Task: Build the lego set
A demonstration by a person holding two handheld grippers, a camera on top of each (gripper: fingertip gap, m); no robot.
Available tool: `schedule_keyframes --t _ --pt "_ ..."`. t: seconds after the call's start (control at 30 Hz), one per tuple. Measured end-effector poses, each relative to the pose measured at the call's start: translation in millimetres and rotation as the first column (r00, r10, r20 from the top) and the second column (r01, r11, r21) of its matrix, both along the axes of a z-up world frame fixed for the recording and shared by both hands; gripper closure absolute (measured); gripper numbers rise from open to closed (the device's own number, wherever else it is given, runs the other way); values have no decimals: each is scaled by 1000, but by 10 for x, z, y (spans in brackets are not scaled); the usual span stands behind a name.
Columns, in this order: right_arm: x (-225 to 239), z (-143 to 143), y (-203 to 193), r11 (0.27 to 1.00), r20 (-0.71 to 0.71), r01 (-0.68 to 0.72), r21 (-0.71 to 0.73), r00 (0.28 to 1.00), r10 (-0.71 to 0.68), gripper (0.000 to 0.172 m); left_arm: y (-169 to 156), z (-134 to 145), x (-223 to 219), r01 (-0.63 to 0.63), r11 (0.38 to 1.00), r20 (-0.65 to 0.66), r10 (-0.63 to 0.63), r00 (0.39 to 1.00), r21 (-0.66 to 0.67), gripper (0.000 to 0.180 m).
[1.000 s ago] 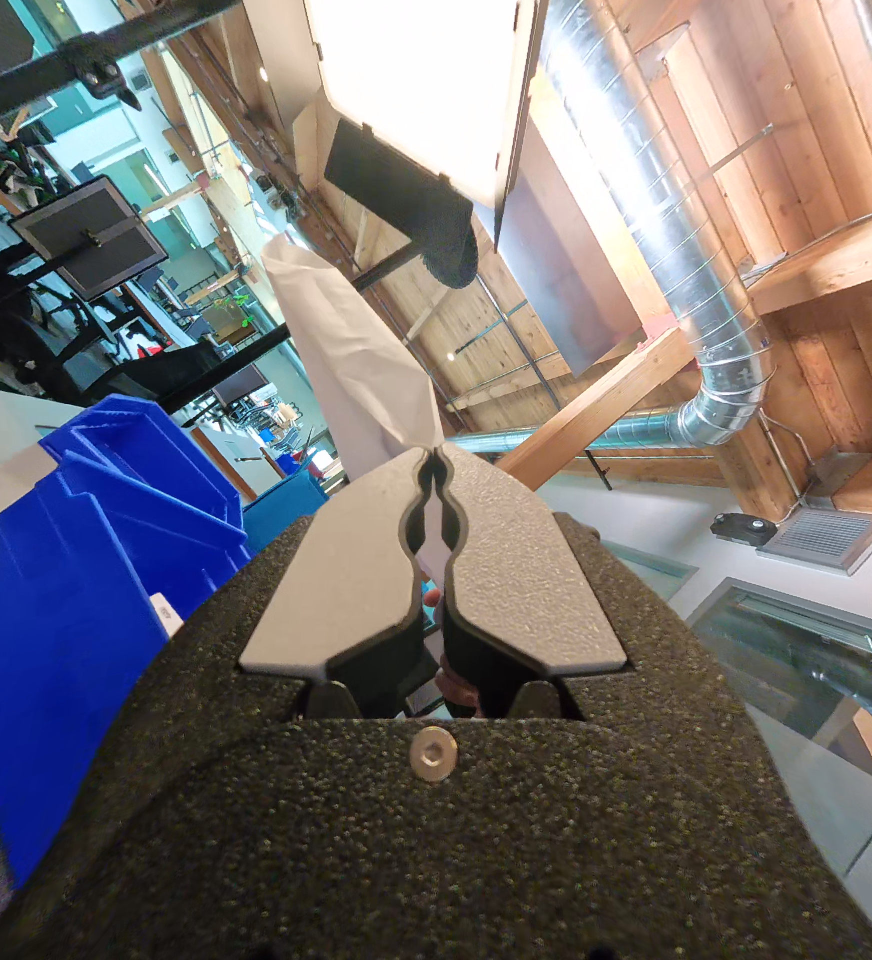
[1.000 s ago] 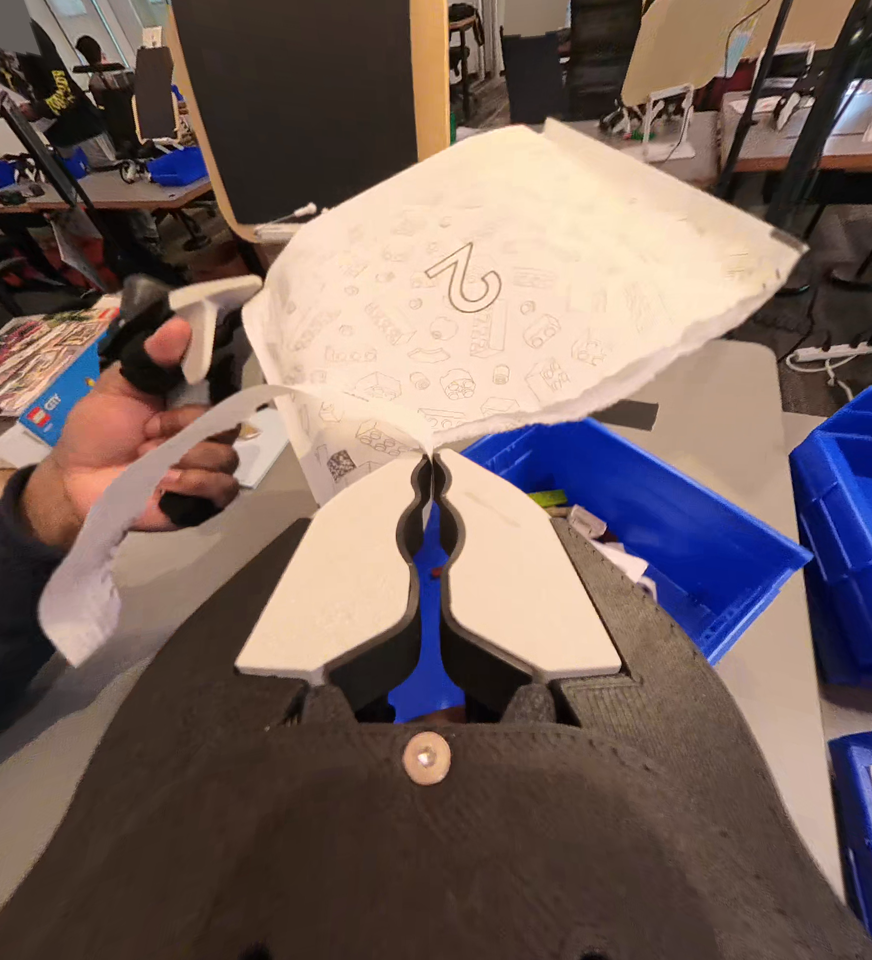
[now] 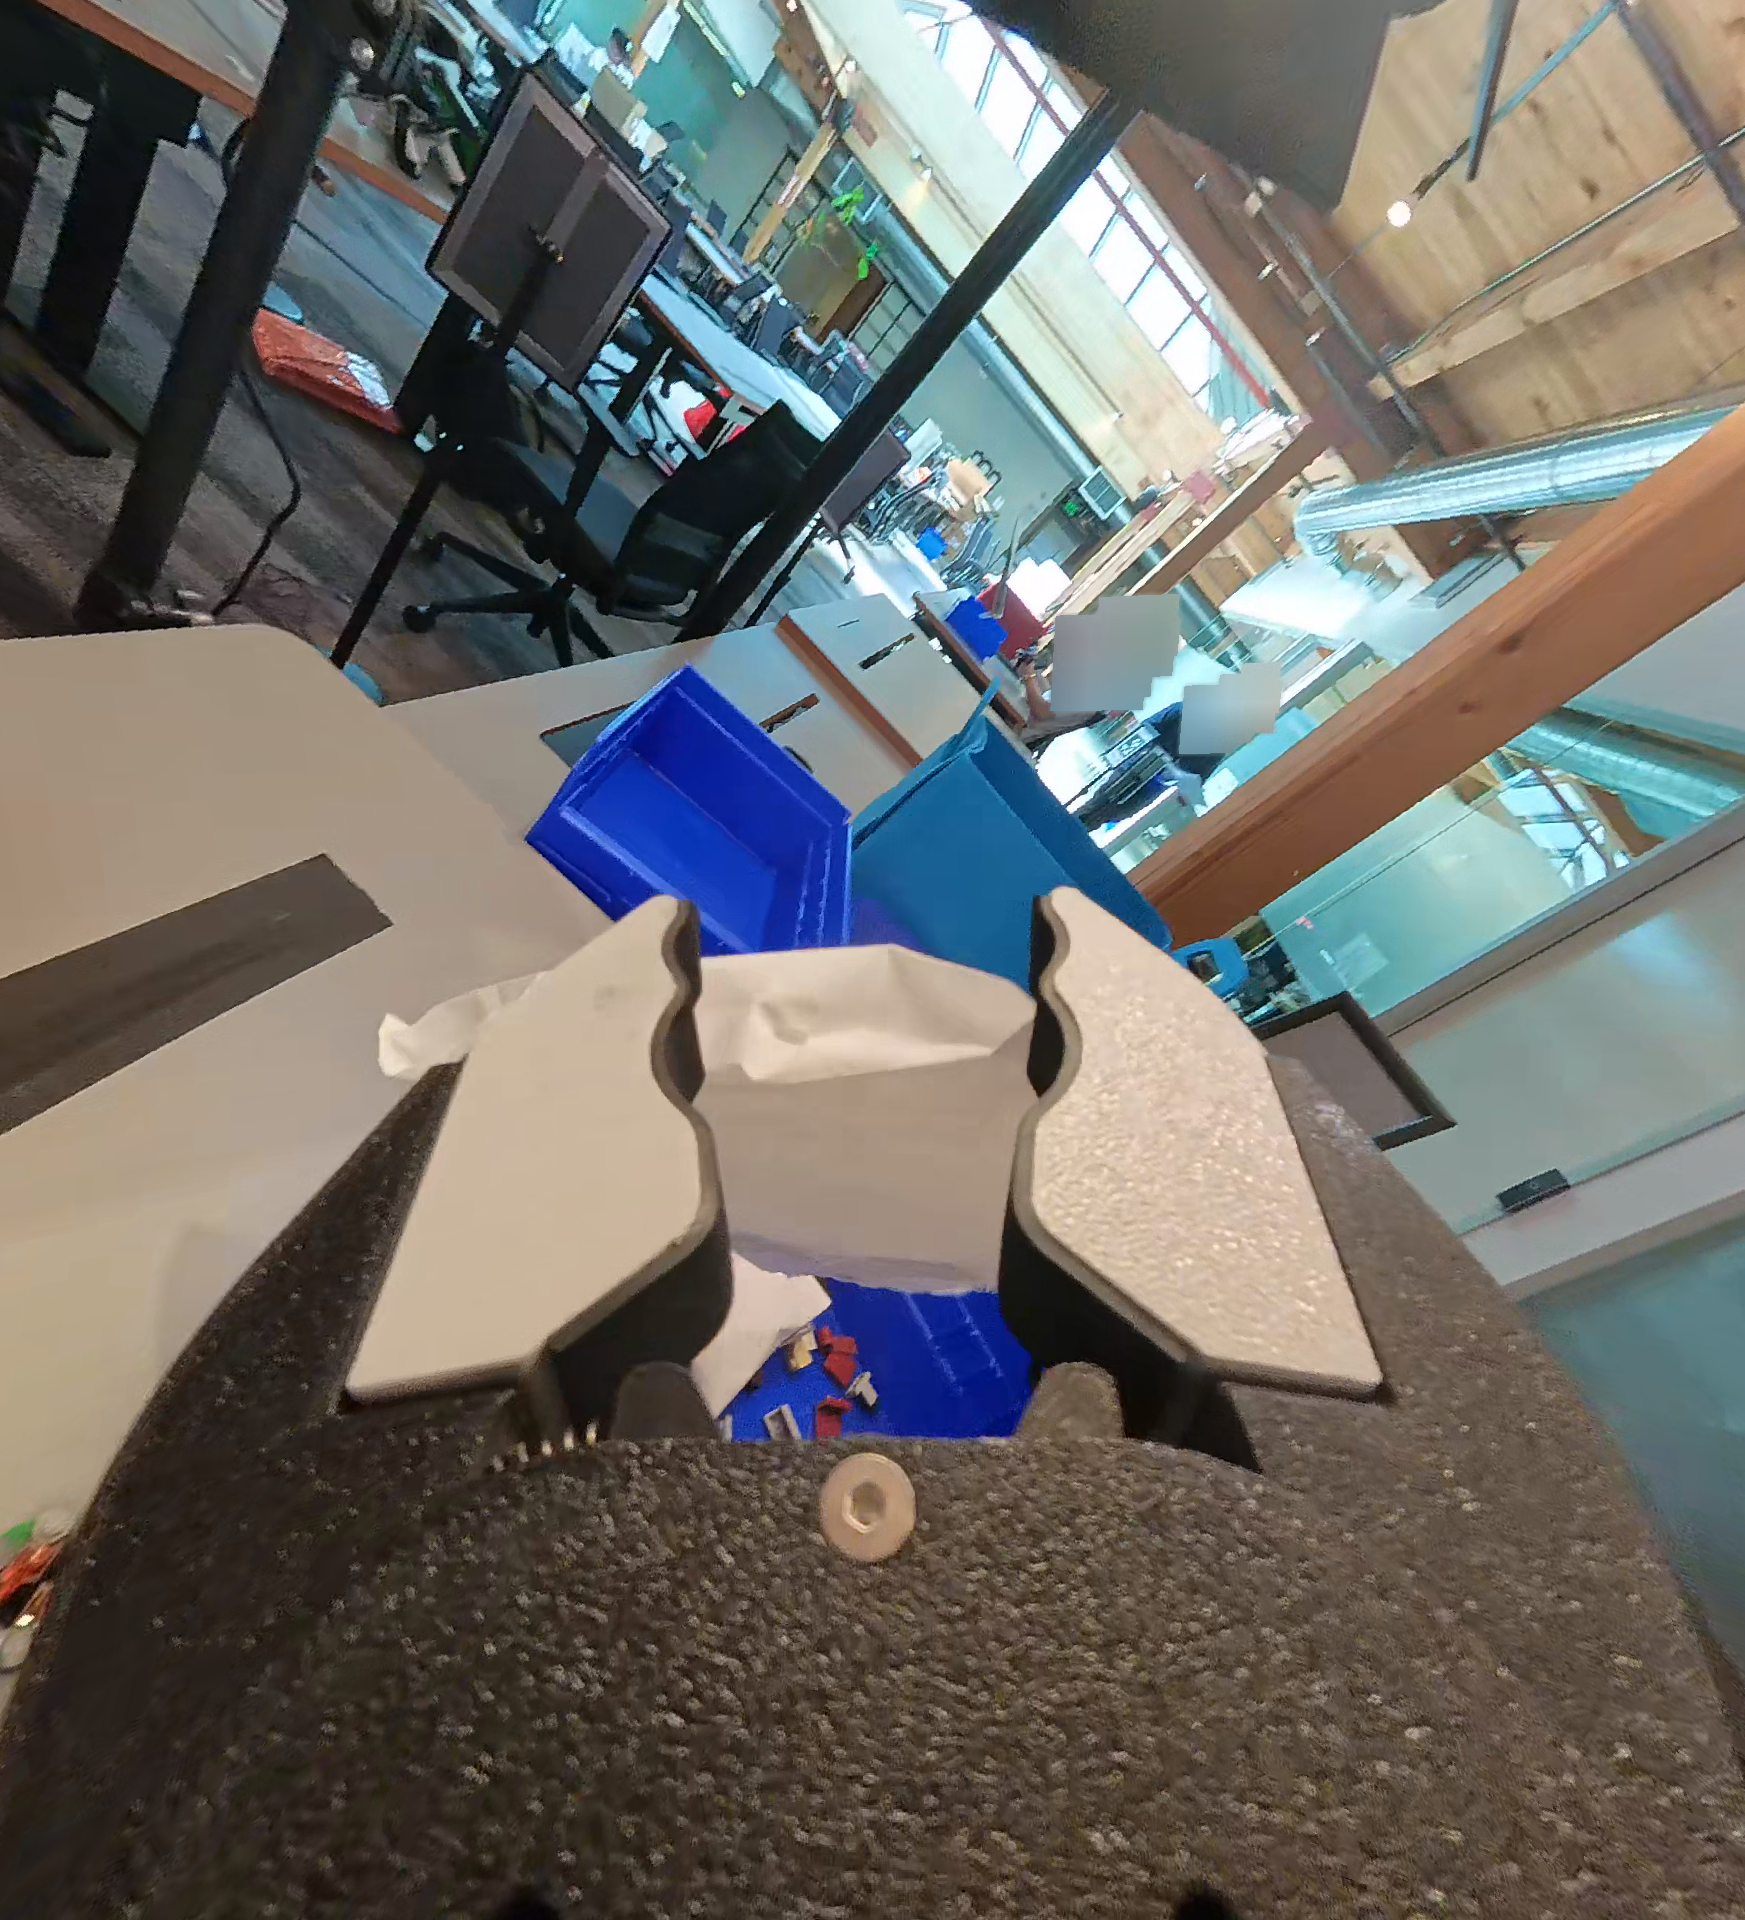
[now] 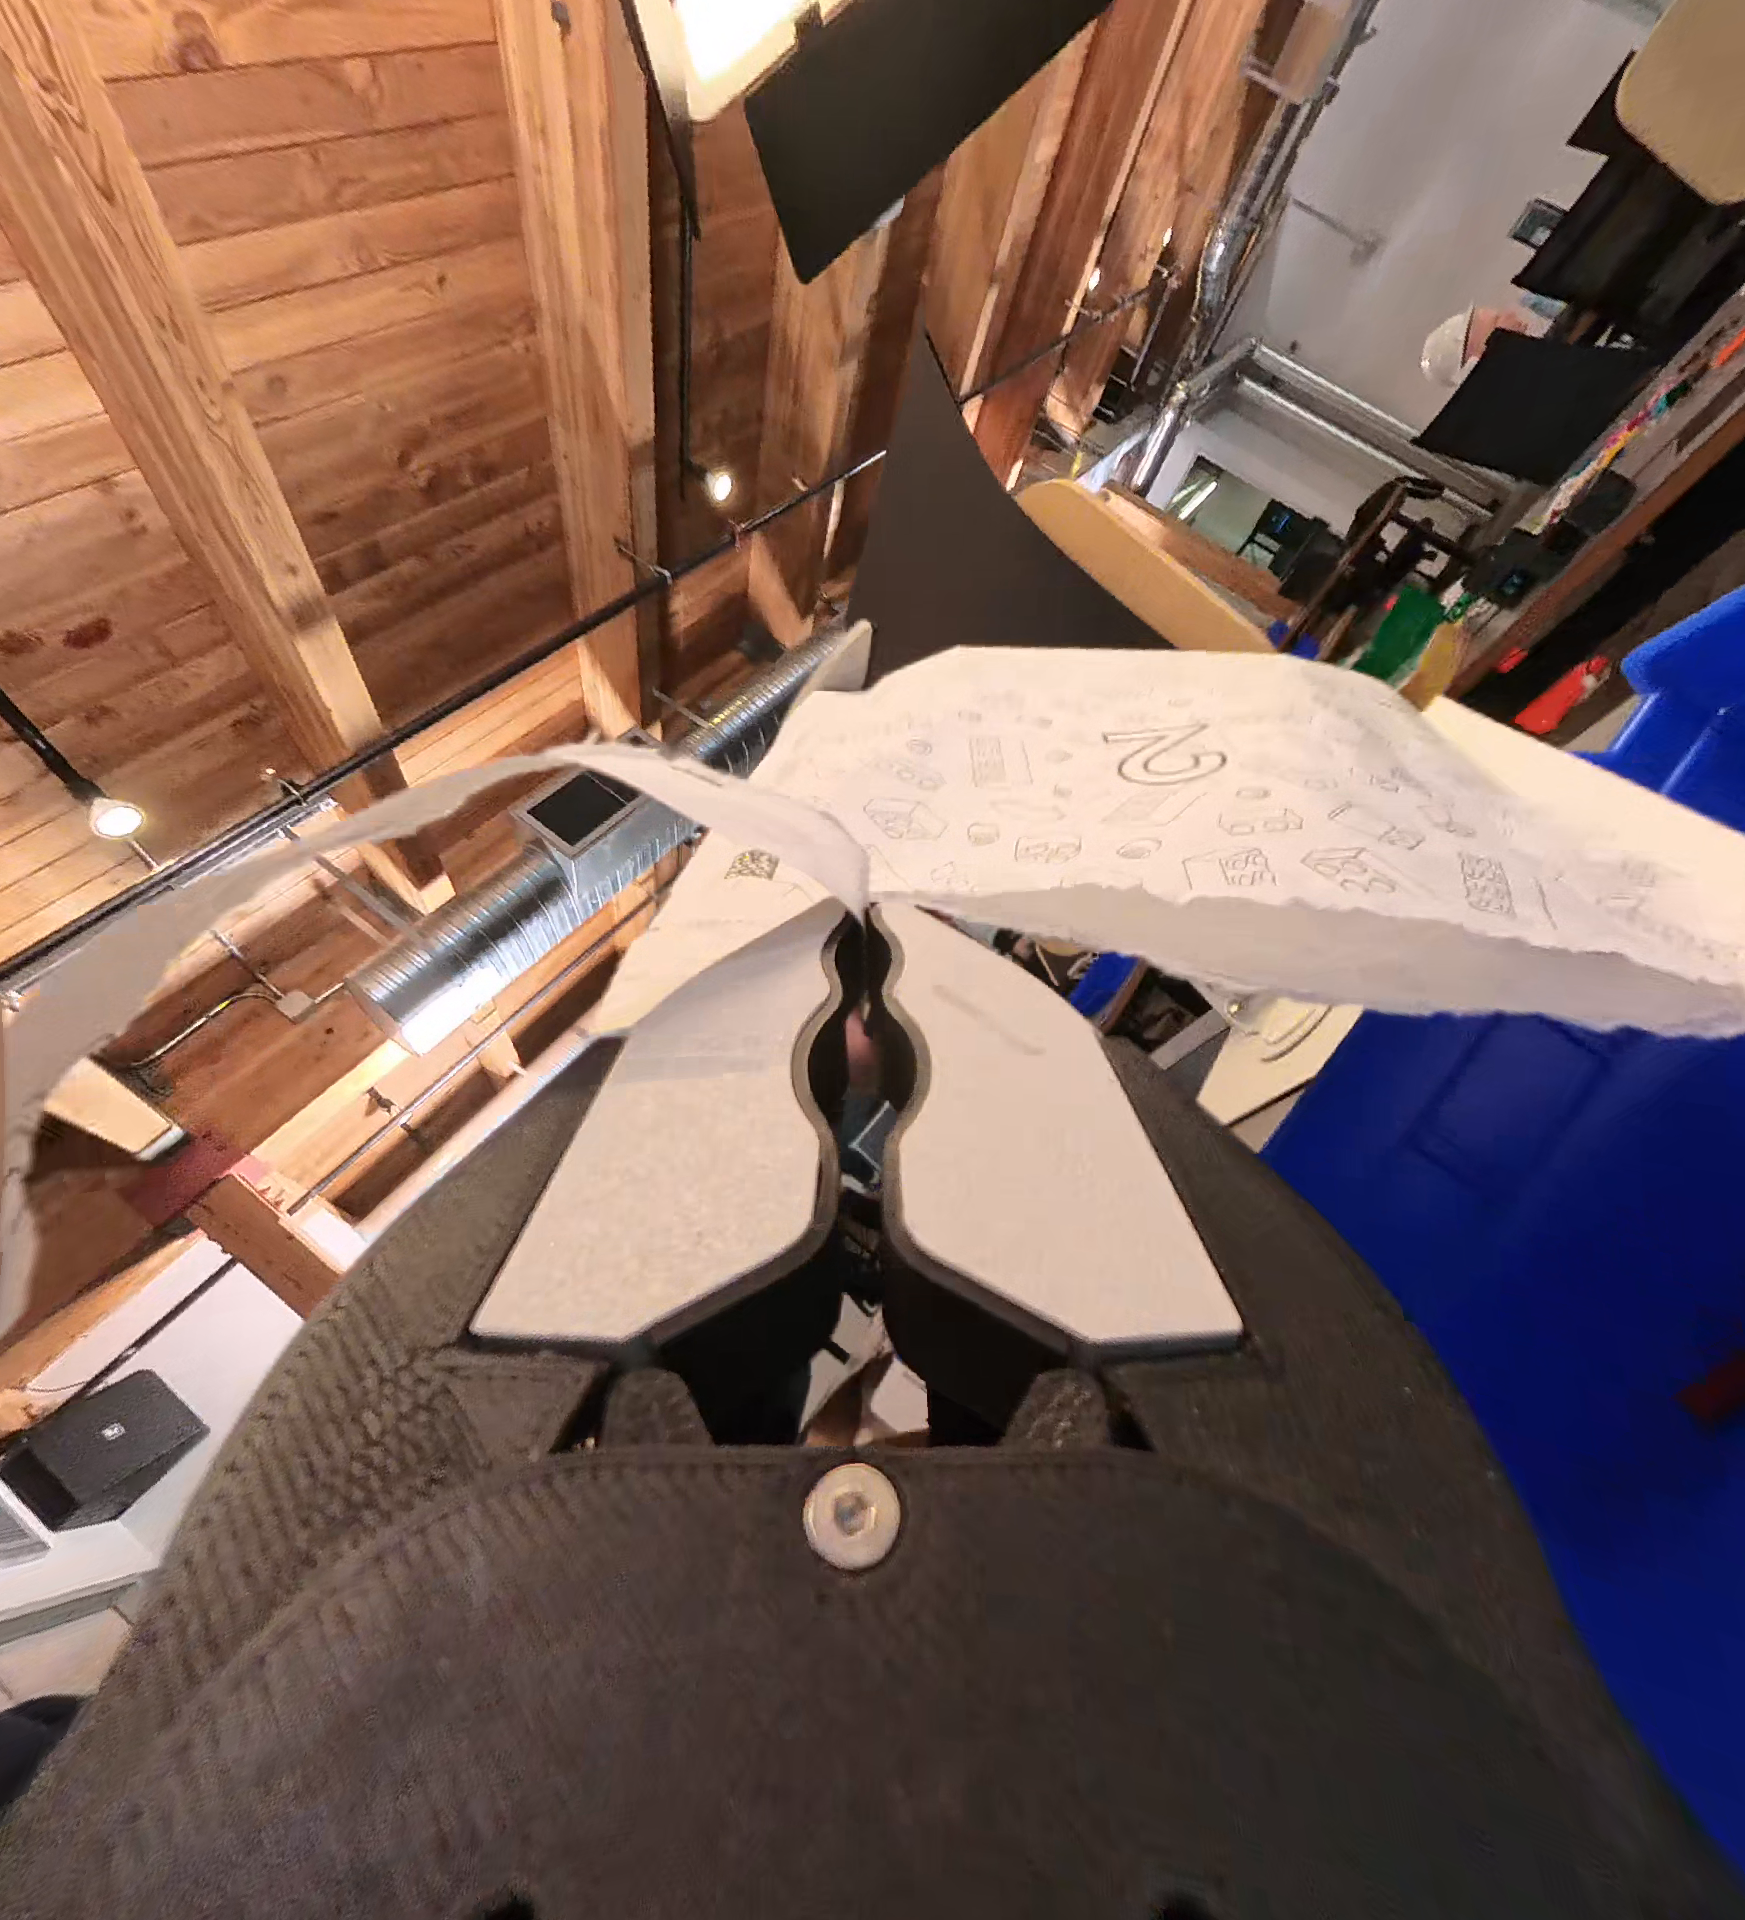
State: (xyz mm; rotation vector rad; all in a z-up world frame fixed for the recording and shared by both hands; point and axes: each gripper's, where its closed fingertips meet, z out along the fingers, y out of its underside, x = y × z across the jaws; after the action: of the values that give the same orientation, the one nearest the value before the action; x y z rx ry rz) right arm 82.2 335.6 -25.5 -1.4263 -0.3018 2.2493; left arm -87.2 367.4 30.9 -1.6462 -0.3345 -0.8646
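Note:
My left gripper point(image 3: 863, 914) is open, pointing down over a blue bin point(image 3: 935, 1351) that holds several small bricks point(image 3: 832, 1371). A crumpled white paper piece point(image 3: 847, 1122) lies below and between the spread fingers, loose over the bin. My right gripper point(image 4: 868, 920) is shut on the torn edge of a white paper bag point(image 4: 1263, 821) printed with brick drawings. It holds the bag up in the air. A torn paper strip point(image 4: 432, 821) trails from the grip to the left.
A second blue bin point(image 3: 681, 821) and a lighter blue box point(image 3: 972, 862) stand beyond the left gripper on the grey table point(image 3: 120, 790), which bears a black strip point(image 3: 120, 997). A large blue bin point(image 4: 1574, 1247) is close on the right of the right gripper. My hands' fingertips stand some 20 centimetres from each other.
My left gripper has opened and let go of the white paper, and has swung from the ceiling down to the bins. My right gripper has tilted upward, still shut on the bag.

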Motion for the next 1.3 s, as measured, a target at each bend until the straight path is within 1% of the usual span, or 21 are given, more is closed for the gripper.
schedule_keyframes --t 0.1,0.2,0.27,0.37,0.47,0.53,0.6,0.67,0.8,0.83,0.97,1.13,1.17,1.23,1.3 --pt "16 21 57 1000 -11 30 1 999 -30 172 -58 -42 -20 -8 998 -19 7 1000 -57 111" --pt "47 37 116 998 -29 55 -18 998 -55 172 -159 -63 -27 -35 995 -83 27 996 -94 105" --pt "69 51 153 997 -40 73 -31 996 -74 172 -226 -62 9 -36 992 -101 24 995 -119 101" --pt "119 86 193 994 -66 97 -40 993 -99 172 -334 58 38 -58 994 -96 49 994 -92 99" --pt "154 108 216 993 -84 109 -51 990 -113 172 -421 116 82 -67 994 -136 56 989 -83 102" --pt "152 115 194 993 -85 107 -46 990 -111 172 -429 18 230 -8 992 -134 -10 991 -130 103" --pt "147 117 159 992 -88 119 -34 989 -122 172 -417 -52 426 88 983 -69 -100 993 -159 103" --pt "127 109 100 991 -86 134 -12 987 -135 172 -393 -42 511 106 983 -43 -113 993 -153 103" --pt "66 73 -57 984 -68 171 49 984 -168 172 -321 -65 654 118 978 -89 -134 987 -174 104" --pt "44 61 -107 980 -55 183 79 982 -179 172 -296 -82 668 110 977 -111 -132 985 -185 107" --pt "-54 15 -260 954 17 222 203 973 -230 172 -216 -58 673 91 978 -215 -131 968 -189 138" --pt "-72 39 -263 910 76 282 304 945 -318 171 -105 11 747 114 979 -333 -165 928 -168 158" --pt "-70 35 -253 900 90 295 322 937 -339 171 -84 46 788 141 980 -352 -183 918 -144 171" --pt "-79 0 -252 889 128 300 347 923 -362 171 -34 106 844 182 979 -397 -203 895 -91 179" --pt "-98 -68 -282 890 177 281 358 916 -361 169 11 155 894 226 974 -448 -216 868 -31 180"
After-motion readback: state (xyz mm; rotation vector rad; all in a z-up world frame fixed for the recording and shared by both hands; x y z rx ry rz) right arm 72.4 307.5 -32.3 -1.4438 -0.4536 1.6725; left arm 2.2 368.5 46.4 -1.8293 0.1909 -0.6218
